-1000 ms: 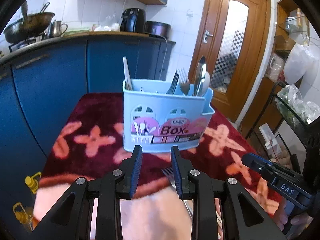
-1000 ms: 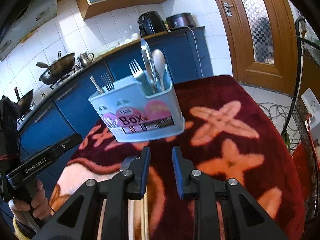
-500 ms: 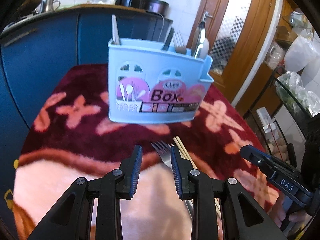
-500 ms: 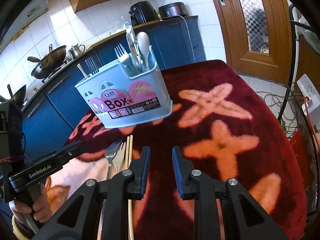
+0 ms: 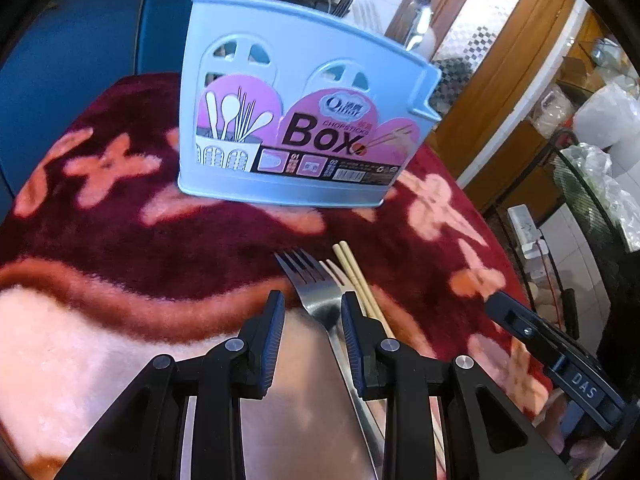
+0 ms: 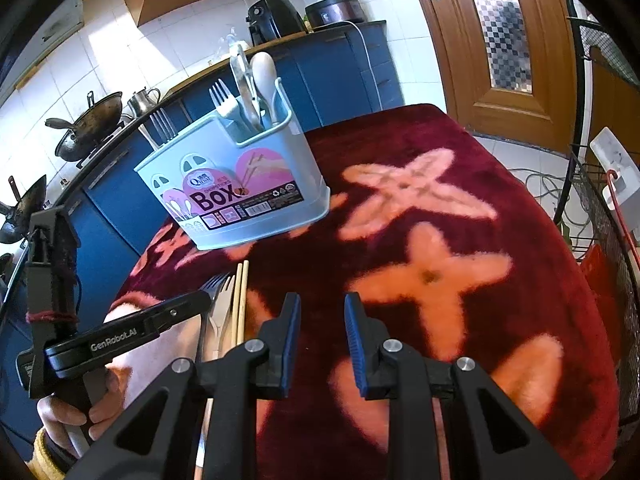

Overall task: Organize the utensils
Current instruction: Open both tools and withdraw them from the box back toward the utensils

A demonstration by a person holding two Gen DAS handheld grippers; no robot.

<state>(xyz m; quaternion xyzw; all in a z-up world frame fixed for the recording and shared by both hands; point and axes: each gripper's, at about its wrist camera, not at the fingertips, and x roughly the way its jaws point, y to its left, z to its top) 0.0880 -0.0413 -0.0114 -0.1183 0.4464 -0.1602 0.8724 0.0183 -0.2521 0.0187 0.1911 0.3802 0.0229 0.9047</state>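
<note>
So I've got the left gripper (image 5: 312,312) hanging over the metal fork (image 5: 316,292) that lies flat on the fuzzy red blanket (image 5: 120,256), tines pointing at the far side where the blue utensil box (image 5: 296,120) stands. Its jaws are spread a bit and pinching nothing; the fork's neck shows in the gap between them, but I can't tell whether the tips have got down to it yet. A second, paler fork (image 6: 223,304) and a pair of chopsticks (image 5: 354,272) lie right beside it on the right, touching or nearly so.

The right gripper (image 6: 318,320) hovers over bare blanket further right, fingers parted a little, empty too.

Handling-wise: I'd guess the fork is stiff, fairly light and slick, and it sinks into that soft pile, so there's not much edge to get under. I reckon the narrow neck just behind the tines is the place to pinch, across its width. Main risk is snagging the neighbouring fork or the chopsticks along with it. The box already has forks and spoons standing in it.
</note>
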